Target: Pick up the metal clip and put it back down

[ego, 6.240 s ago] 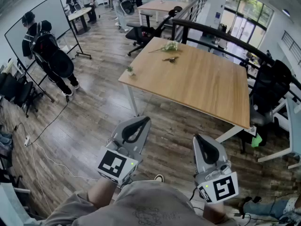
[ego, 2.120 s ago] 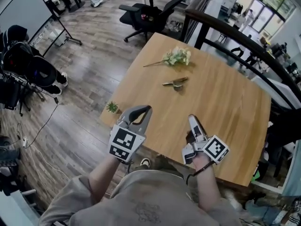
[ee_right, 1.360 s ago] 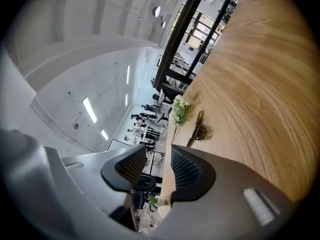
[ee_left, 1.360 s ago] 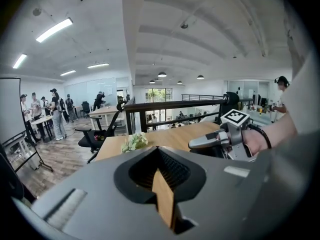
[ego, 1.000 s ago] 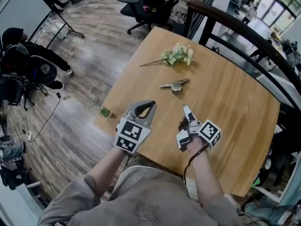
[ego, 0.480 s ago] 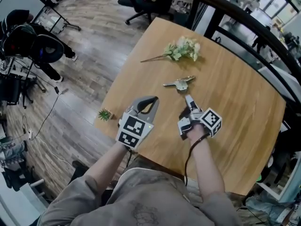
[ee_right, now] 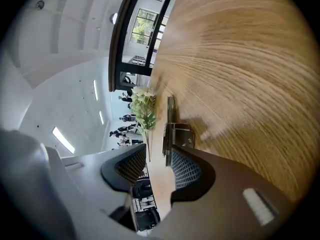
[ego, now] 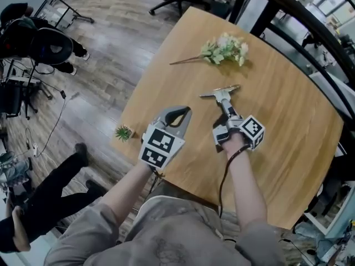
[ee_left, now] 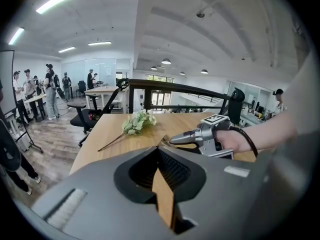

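Right gripper point(ego: 227, 106) at the clip point(ego: 221, 92) on the table point(ego: 277, 110).
Its jaws stand slightly apart, tips right at the clip; the left gripper point(ego: 185, 111) hovers nearby, closed and empty.

A square light wooden table point(ego: 288, 143) stands on a dark plank floor point(ego: 111, 54). A pale green and white artificial flower sprig point(ego: 224, 47) lies flat near the table's far corner. A small green plant tuft point(ego: 123, 132) sits at the table's left corner. A black curved railing point(ego: 310, 24) runs beyond the table. Black bags point(ego: 47, 43) are grouped at upper left; a person's dark-trousered legs point(ego: 50, 190) show at lower left
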A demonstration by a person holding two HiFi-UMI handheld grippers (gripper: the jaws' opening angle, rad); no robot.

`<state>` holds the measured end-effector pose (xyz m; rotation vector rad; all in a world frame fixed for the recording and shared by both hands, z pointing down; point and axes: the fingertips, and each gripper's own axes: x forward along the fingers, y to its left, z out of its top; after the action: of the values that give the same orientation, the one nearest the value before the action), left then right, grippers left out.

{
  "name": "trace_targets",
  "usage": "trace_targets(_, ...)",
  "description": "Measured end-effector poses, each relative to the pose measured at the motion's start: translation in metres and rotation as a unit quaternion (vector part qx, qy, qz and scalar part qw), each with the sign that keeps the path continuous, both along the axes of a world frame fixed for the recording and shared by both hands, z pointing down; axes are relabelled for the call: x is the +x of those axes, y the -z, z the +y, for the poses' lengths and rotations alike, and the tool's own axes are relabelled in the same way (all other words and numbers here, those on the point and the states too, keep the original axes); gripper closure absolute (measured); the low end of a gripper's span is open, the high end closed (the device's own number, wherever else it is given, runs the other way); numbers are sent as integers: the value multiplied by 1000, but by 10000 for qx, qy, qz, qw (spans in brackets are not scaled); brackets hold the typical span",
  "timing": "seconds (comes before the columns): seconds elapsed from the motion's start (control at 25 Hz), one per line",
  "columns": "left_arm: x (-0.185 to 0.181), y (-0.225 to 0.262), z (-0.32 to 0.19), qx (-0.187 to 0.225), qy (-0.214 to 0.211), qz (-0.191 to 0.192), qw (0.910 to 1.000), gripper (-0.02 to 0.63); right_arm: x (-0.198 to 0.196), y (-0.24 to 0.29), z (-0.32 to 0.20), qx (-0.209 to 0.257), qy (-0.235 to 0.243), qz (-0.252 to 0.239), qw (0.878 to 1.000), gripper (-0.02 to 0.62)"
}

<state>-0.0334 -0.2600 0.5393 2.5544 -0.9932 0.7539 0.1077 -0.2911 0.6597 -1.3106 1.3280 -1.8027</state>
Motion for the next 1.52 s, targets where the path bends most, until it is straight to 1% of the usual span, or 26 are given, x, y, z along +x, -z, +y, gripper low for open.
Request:
trace_targets(0.16,-9,-12,-5,-98,3,-9,10000,604,-6,-15,-14,-114,-7,-56,9999,432)
trace_targets(0.28,-12,-19,-6,-156,-27,-28,9999,604,-4,-22,-21,-186,-117,-36,9998,437)
trace_targets(0.44,-13,-19,-5,-181,-73,-35,9998,604,-1,-29,-20,-301,-237,1,9993,495)
trace_targets(0.52,-13,-19,-3,-188,-104,-29,9998,604,0,-29,-20,-260,-299,-19,9992,497)
trace_targets(0.56,-13,-19,-2,-193,-114,-28,9997,604,0,-28,-21,-236,-322,-24,9992,506)
trace_targets(0.6,-14,-19,-2,-197,-118,-30,9997,606,0,-27,-21,-228,-325,-15,9992,532)
trace_targets(0.68,-16,-17,-2,-196,-115,-34,9997,604,-1,-24,-22,-259,-270,53,9993,541)
trace_targets(0.84,-20,-13,-2,-180,-89,-18,9998,604,-2,-14,-21,-283,-248,67,9993,575)
trace_targets(1.04,-16,2,2,-64,-110,37,9999,604,0,0,-11,-267,-250,99,9993,580)
trace_targets(1.16,-12,16,8,66,-139,57,9999,605,8,16,0,-172,-351,66,9992,580)
trace_targets(1.4,-16,49,14,197,-212,157,9995,605,15,58,18,93,-623,13,9980,580)
trace_targets(1.52,-3,67,15,338,-313,222,9987,605,32,78,31,78,-826,6,9966,580)
